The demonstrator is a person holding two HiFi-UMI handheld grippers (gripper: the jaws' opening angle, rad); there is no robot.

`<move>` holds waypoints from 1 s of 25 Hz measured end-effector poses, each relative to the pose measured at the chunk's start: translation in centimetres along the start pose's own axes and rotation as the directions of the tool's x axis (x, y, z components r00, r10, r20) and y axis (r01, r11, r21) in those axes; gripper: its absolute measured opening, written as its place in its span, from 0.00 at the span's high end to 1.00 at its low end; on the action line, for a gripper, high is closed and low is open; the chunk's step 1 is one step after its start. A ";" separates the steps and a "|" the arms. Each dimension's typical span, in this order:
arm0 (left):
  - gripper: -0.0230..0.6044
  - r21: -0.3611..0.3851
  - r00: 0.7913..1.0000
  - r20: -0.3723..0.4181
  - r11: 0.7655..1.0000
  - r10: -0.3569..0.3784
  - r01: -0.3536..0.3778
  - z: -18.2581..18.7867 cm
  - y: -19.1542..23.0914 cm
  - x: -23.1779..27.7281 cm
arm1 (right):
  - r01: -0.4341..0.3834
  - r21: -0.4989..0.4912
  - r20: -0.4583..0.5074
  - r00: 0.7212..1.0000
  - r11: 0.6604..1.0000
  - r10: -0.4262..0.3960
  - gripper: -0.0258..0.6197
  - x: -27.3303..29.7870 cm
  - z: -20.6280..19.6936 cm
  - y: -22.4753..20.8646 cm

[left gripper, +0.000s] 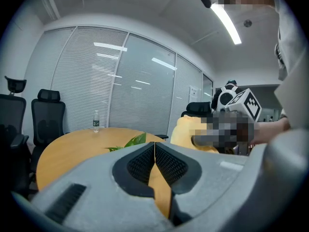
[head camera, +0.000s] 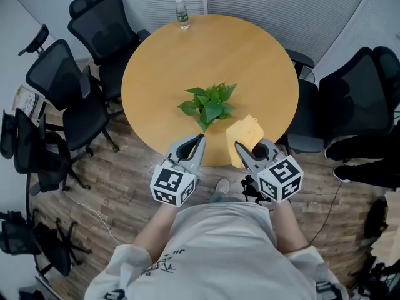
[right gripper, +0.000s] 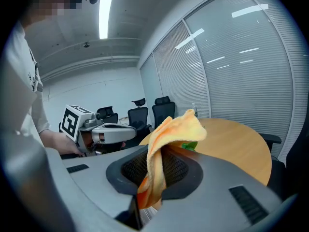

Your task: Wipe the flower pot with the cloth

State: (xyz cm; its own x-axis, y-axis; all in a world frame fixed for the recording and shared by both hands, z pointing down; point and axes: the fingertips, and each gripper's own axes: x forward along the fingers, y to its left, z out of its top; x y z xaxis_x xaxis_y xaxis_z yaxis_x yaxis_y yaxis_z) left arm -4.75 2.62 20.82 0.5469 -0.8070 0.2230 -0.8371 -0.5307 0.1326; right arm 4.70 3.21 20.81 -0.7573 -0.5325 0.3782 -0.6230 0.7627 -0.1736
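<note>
Right gripper view: the grey right gripper (right gripper: pixel 153 170) has its black ribbed pads (right gripper: pixel 179 168) clamped on a soft yellow-orange cloth (right gripper: pixel 175 128). The cloth bunches between the jaws and stands up above them in a loose fold. In the left gripper view, the matching grey left gripper (left gripper: pixel 154 162) has its jaws pressed together. Its ribbed pads (left gripper: pixel 171 166) meet along a thin line with nothing between them.

From the head view, both grippers reach forward to the near edge of the round, light-wood table (head camera: pixel 181 61). The left one's tips are over the table's near rim. The right one's tips are beside it, and the cloth lies spread above the near-right part of the tabletop. Each gripper carries a white cube with black square markers at its back end, off the table's edge, in front of the person's pale shirt (head camera: pixel 225 249).

A green leafy plant (head camera: pixel 209 105) stands on the table a little nearer its near edge than its middle, just beyond the left gripper's tips and just left of the cloth. The flower pot is hidden under the leaves, so its shape and colour cannot be told.

A clear plastic bottle with a green label (head camera: pixel 182 13) stands at the table's far edge. Black mesh office chairs (head camera: pixel 69 99) ring the table on its left and right, on a wood-plank floor (head camera: pixel 119 180).
</note>
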 end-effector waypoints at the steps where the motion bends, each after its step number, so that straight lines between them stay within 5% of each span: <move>1: 0.94 -0.002 1.000 0.001 1.000 0.005 -0.005 0.0 0.0 0.3 | -0.003 -0.002 -0.001 1.000 1.000 0.003 0.87 0.0 0.0 -0.4; 13: 0.94 -0.009 0.999 -0.045 1.000 0.021 -0.021 -0.8 0.9 1.9 | 0.002 0.045 -0.018 1.000 0.999 -0.001 0.87 0.5 -0.9 -3.0; 25: 0.94 -0.001 0.996 -0.081 0.999 -0.038 0.038 -2.3 3.0 2.7 | 0.068 0.066 -0.076 0.995 0.996 -0.063 0.87 1.8 -2.1 -4.1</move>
State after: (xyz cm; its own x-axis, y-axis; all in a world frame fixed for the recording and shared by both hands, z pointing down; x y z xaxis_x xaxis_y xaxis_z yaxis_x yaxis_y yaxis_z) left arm -5.78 -0.57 24.03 0.5759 -0.7623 0.2954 -0.8155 -0.5610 0.1423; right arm 6.33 -0.05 24.11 -0.6995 -0.5496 0.4568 -0.6844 0.6991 -0.2069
